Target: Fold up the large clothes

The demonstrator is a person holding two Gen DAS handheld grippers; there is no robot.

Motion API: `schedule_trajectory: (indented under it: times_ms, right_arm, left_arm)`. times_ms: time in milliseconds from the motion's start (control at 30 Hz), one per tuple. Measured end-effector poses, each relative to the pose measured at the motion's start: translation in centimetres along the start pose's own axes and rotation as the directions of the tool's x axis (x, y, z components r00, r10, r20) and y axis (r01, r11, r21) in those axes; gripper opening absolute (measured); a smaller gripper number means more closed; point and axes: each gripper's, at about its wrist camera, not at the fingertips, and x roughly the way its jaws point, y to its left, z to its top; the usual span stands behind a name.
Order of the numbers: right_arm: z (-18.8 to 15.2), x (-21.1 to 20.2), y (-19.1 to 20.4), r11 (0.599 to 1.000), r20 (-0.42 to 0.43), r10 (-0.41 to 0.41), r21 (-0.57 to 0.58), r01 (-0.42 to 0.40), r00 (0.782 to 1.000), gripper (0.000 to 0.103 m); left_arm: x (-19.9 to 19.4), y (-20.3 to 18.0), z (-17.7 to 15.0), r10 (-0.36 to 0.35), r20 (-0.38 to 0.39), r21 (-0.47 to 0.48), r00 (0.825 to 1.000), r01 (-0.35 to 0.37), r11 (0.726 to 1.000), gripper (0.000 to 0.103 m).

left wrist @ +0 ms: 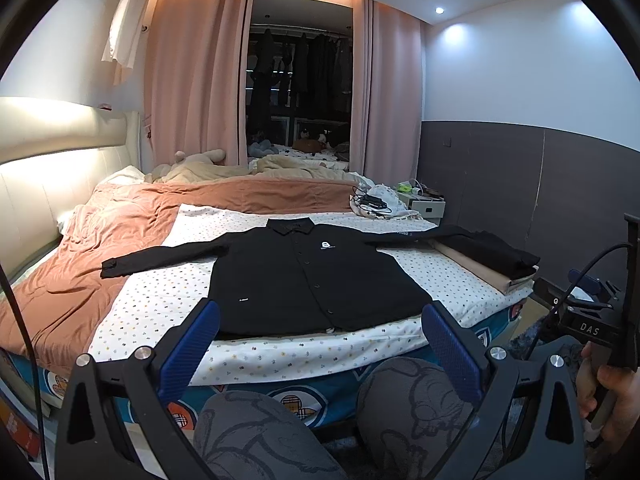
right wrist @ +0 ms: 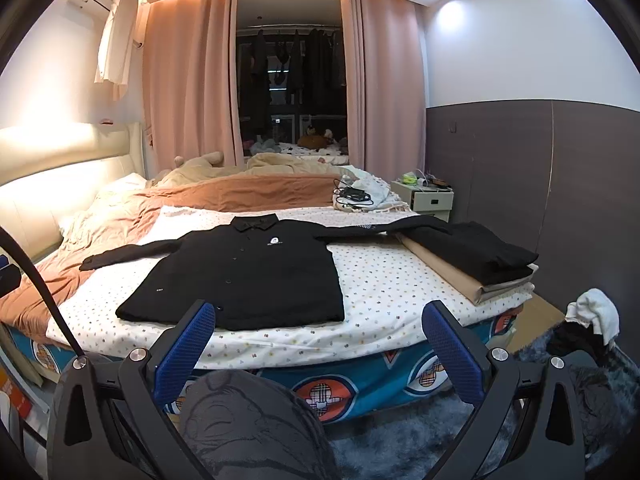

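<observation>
A black button-up shirt [left wrist: 304, 276] lies flat and face up on the dotted white sheet [left wrist: 160, 300], collar away from me, both sleeves spread out sideways. It also shows in the right wrist view [right wrist: 244, 276]. My left gripper [left wrist: 320, 320] is open and empty, held above the bed's near edge just short of the shirt's hem. My right gripper [right wrist: 320, 320] is open and empty, also short of the hem and a little to the right. The shirt's right sleeve [right wrist: 360, 230] reaches the folded stack.
A stack of folded clothes [right wrist: 472, 260], black on beige, sits at the bed's right edge. An orange blanket [left wrist: 100, 248] covers the left and far side. Cables and cloth [right wrist: 360, 196] lie at the far right. A nightstand [right wrist: 428, 196] stands beyond. My knees [left wrist: 320, 420] are below.
</observation>
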Motion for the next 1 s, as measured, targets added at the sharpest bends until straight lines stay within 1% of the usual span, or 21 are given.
schedule_trajectory:
  times_ms: [567, 1000]
  right_arm:
    - [-0.2, 0.7, 0.8, 1.0, 0.006, 0.001, 0.01, -0.002, 1.0, 0.103]
    - [-0.2, 0.8, 1.0, 1.0, 0.009, -0.004, 0.013, 0.004, 1.0, 0.103]
  left_arm:
    - [-0.1, 0.6, -0.1, 0.011, 0.004, 0.001, 1.0, -0.011, 1.0, 0.103]
    - [-0.6, 1.8, 0.1, 0.012, 0.009, -0.007, 1.0, -0.012, 1.0, 0.103]
